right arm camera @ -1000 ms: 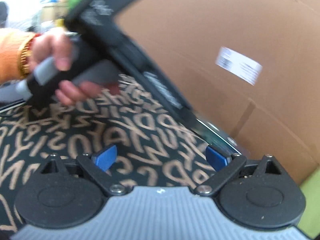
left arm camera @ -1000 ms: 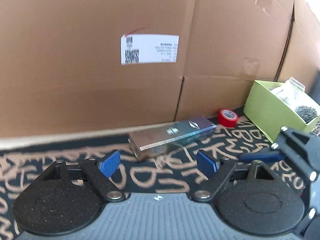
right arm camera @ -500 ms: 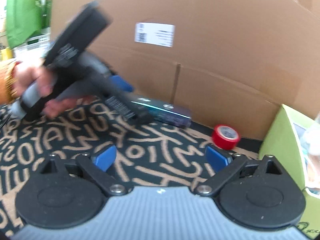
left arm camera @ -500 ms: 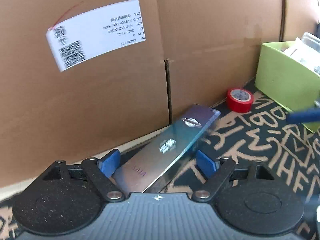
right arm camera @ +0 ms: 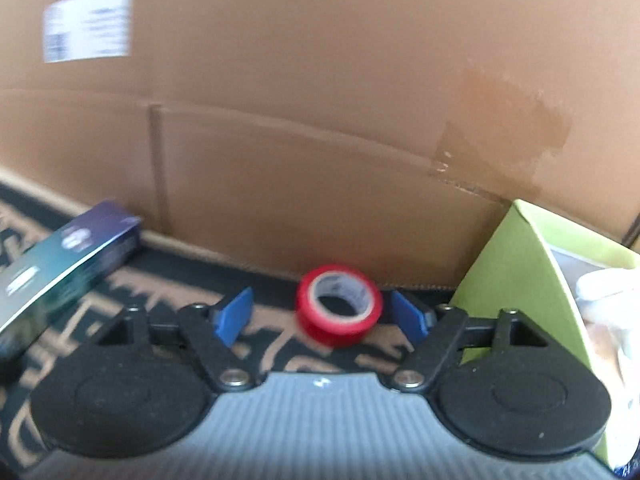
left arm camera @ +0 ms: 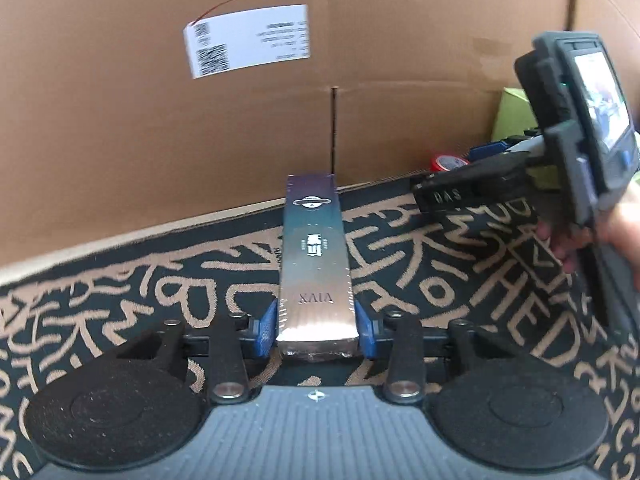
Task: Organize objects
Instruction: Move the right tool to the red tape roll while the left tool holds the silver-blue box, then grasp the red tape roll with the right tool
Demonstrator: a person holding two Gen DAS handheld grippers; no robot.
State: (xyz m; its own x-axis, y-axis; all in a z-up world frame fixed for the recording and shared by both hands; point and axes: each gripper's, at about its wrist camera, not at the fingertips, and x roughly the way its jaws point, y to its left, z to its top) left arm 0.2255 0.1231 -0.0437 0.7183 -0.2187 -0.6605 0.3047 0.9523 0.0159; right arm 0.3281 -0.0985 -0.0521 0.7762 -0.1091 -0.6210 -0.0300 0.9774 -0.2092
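Note:
A long shiny blue-purple box (left arm camera: 314,264) lies on the patterned mat, pointing away toward the cardboard wall. My left gripper (left arm camera: 316,334) is shut on its near end, blue pads against both sides. The box also shows at the left of the right wrist view (right arm camera: 60,264). A red tape roll (right arm camera: 338,304) lies on the mat by the wall. My right gripper (right arm camera: 322,316) is open with the roll between its blue fingers, not touching. From the left wrist view the right gripper's body and the hand holding it are at the right, with the tape roll (left arm camera: 444,162) behind.
A tall cardboard wall (left arm camera: 320,80) with a white label (left arm camera: 248,40) closes off the back. A green box (right arm camera: 528,276) holding white items stands at the right against the wall. The black mat with tan letters (left arm camera: 460,280) covers the surface.
My left gripper has closed on the near end of the long box, now lined up straight ahead. My right gripper has moved right and forward until the red tape roll sits between its open fingers.

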